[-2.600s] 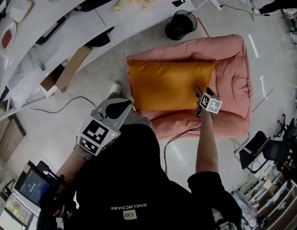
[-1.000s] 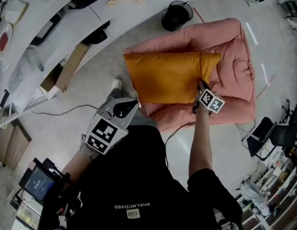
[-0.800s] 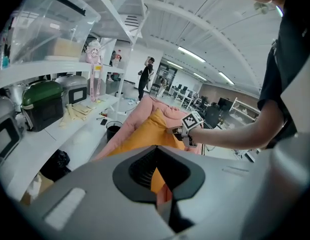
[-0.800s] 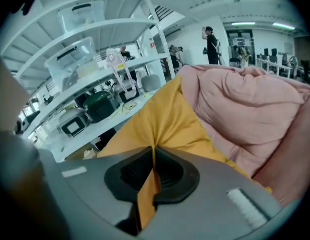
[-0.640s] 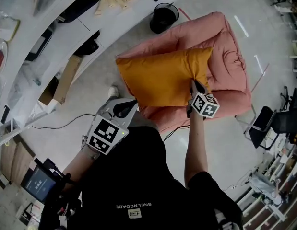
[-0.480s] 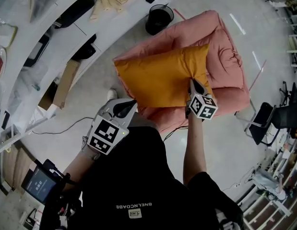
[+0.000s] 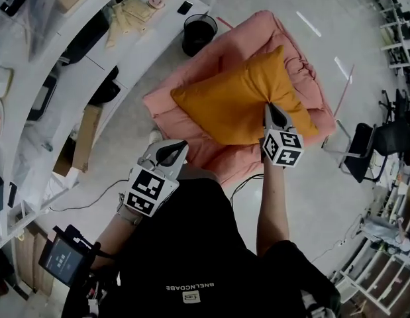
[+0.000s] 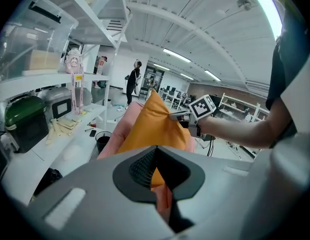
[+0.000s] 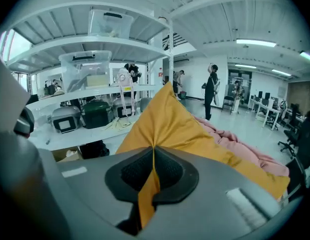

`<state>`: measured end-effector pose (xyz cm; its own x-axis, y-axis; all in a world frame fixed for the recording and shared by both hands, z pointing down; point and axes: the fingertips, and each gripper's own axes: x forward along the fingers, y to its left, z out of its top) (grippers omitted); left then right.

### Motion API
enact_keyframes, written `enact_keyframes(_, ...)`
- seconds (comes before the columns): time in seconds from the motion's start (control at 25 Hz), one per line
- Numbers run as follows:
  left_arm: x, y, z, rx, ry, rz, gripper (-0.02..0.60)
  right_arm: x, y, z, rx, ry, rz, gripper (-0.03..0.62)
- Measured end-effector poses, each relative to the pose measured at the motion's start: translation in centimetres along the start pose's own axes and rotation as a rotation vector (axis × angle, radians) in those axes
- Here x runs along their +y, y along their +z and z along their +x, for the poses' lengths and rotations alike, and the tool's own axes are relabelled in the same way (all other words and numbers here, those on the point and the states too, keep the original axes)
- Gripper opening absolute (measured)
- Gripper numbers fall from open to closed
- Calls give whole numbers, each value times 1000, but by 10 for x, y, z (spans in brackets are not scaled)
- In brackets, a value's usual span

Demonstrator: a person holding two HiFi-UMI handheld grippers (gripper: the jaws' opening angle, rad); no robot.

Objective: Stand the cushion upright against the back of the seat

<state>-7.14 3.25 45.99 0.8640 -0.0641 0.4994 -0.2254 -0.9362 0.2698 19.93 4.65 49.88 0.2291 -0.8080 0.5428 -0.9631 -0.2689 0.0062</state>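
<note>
In the right gripper view, the jaws of the right gripper [image 9: 153, 153] are seen clamped on a fold of the orange cushion [image 9: 170, 119], and a strip of its cloth is drawn down through the slit between them. The cushion is seen rising from the jaws to a raised corner, with the pink seat [image 9: 237, 141] behind and to the right of it.

In the left gripper view, the jaws of the left gripper [image 8: 156, 154] are seen closed together. Orange and pink show along their slit, and whether any cloth is caught there cannot be told. Beyond them the cushion [image 8: 152, 124] is held up at one edge by the right gripper [image 8: 181, 115], with the seat [image 8: 125, 126] under it and a black bin [image 8: 102, 140] on the floor to the left.

In the head view, the cushion [image 7: 238, 101] is seen tilted over the seat [image 7: 301, 78], which lies on the floor. The right gripper [image 7: 269, 108] is fixed on the cushion's near right edge. The left gripper [image 7: 180, 146] is held at the seat's near left rim, just beside the cushion's lower edge. The bin [image 7: 198, 33] stands beyond the seat.
</note>
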Motion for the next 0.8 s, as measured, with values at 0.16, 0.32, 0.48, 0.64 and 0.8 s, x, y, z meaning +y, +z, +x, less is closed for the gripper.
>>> enact_keyframes(0.16,-9,12,8,1,-39,-2,14,-31,15,-16,-13,-78,-10,14)
enact_keyframes(0.32,17,20,31,7,-123,18,14,-56,19,2,6,-181,-19,14)
enact_keyframes(0.48,24,33,54,45,-181,30,14,-87,22,-1,26,-262,25,14)
enact_keyframes(0.64,34,48,75,80,-240,35,14,-107,12,15,76,-316,58,14)
enact_keyframes(0.8,45,52,89,120,-284,55,14,-124,-2,36,120,-354,94,15)
